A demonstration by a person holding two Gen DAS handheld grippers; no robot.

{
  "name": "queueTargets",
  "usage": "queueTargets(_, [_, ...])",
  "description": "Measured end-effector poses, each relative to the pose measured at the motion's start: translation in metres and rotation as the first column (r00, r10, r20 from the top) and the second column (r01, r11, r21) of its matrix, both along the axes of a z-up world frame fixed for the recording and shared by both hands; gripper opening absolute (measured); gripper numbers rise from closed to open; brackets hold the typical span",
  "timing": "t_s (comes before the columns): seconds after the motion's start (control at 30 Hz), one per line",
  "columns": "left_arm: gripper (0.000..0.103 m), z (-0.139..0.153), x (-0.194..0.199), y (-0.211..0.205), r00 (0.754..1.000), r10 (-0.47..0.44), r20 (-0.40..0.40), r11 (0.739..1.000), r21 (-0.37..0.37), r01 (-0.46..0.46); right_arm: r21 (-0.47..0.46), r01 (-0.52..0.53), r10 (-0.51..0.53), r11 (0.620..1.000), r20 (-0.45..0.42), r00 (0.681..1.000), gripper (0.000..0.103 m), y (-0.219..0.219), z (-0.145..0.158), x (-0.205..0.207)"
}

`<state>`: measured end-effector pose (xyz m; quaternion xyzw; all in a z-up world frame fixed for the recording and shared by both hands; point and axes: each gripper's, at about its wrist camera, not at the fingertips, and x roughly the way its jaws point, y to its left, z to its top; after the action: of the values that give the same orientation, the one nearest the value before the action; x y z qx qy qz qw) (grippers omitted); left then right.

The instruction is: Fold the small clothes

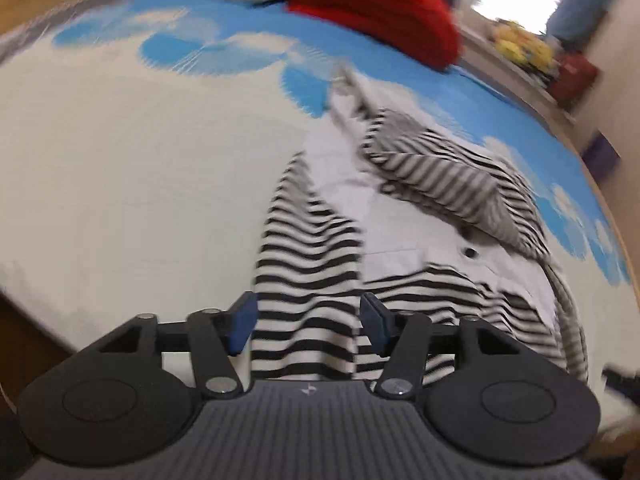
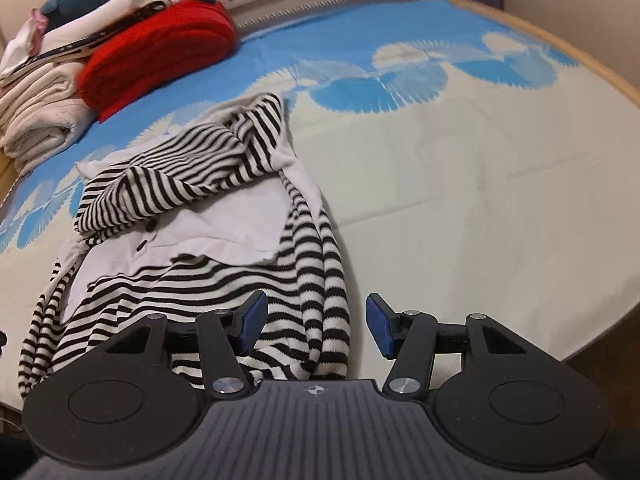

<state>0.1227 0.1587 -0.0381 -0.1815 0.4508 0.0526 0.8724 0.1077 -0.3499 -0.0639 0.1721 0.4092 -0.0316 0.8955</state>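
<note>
1. The striped top [image 2: 208, 216] lies rumpled on the bedspread [image 2: 460, 184] — I'm at the opening grasp.
2. My left gripper [image 1: 307, 322] and right gripper [image 2: 316, 326] both gape, gripping nothing.
3. Next, I'd pinch the near hem — then flatten it.

Two close wrist views angled down, from opposite sides, over one striped garment [image 1: 308, 264] [image 2: 224, 276].

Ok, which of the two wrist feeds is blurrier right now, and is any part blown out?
Left wrist view: motion-smeared throughout, the striped garment and red knit soft-edged, the window at top right blown out white. Right wrist view: much sharper, stripes crisp, light even, only slight softness on the folded pile at far left. Both bend the bed edge with fisheye curvature.
</note>
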Motion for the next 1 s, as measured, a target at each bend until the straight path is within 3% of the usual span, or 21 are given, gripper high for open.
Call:
queueTargets(0.13, [0.066, -0.019, 0.007, 0.021, 0.991, 0.092, -0.102, 0.988, -0.113, -0.104, 0.008, 0.02, -0.02, 1.0, -0.052, 0.998, 0.061, -0.002, -0.012, 0.005])
queueTargets(0.23, [0.067, -0.026, 0.009, 0.022, 0.987, 0.092, -0.128, 0.983, -0.145, -0.111, 0.031, 0.045, -0.042, 0.998, -0.089, 0.995, 0.061, -0.005, -0.02, 0.01])
queueTargets(0.3, [0.08, -0.027, 0.01, 0.014, 0.99, 0.063, -0.126, 0.987, -0.138, -0.08, 0.038, 0.054, -0.049, 0.998, -0.109, 0.993, 0.061, -0.005, -0.025, 0.012])
queueTargets(0.37, [0.083, -0.031, 0.012, 0.003, 0.991, 0.02, -0.131, 0.992, -0.124, -0.037, 0.037, 0.055, -0.05, 0.998, -0.126, 0.991, 0.061, -0.004, -0.03, 0.014])
queueTargets(0.47, [0.084, -0.039, 0.016, -0.012, 0.986, -0.028, -0.162, 0.996, -0.091, 0.013, 0.028, 0.044, -0.04, 0.999, -0.144, 0.989, 0.061, 0.0, -0.035, 0.018])
queueTargets(0.6, [0.082, -0.054, 0.016, -0.022, 0.974, -0.026, -0.224, 0.999, -0.031, 0.02, 0.018, 0.048, -0.044, 0.999, -0.18, 0.983, 0.061, 0.003, -0.044, 0.016])
queueTargets(0.67, [0.079, -0.058, 0.015, -0.026, 0.968, -0.037, -0.248, 0.999, -0.003, 0.038, 0.017, 0.055, -0.05, 0.998, -0.198, 0.979, 0.061, 0.002, -0.048, 0.016])
queueTargets(0.73, [0.061, -0.057, 0.017, -0.031, 0.967, -0.058, -0.248, 0.996, 0.047, 0.072, 0.017, 0.053, -0.048, 0.998, -0.203, 0.978, 0.061, 0.002, -0.05, 0.019])
queueTargets(0.8, [0.026, -0.054, 0.015, -0.029, 0.97, -0.064, -0.236, 0.997, 0.014, 0.069, 0.018, 0.048, -0.043, 0.999, -0.203, 0.978, 0.061, 0.003, -0.051, 0.021])
queueTargets(0.83, [0.02, -0.053, 0.014, -0.028, 0.971, -0.07, -0.23, 0.997, -0.004, 0.071, 0.022, 0.047, -0.042, 0.999, -0.205, 0.978, 0.061, 0.003, -0.052, 0.02])
queueTargets(0.93, [0.02, -0.05, 0.012, -0.034, 0.973, -0.083, -0.214, 0.996, 0.022, 0.089, 0.035, 0.026, -0.019, 0.999, -0.21, 0.978, 0.056, 0.007, -0.056, 0.02])
queueTargets(1.0, [0.033, -0.049, 0.011, -0.035, 0.974, -0.069, -0.215, 0.997, 0.026, 0.076, 0.027, -0.007, 0.012, 1.0, -0.2, 0.98, 0.046, 0.012, -0.055, 0.02])
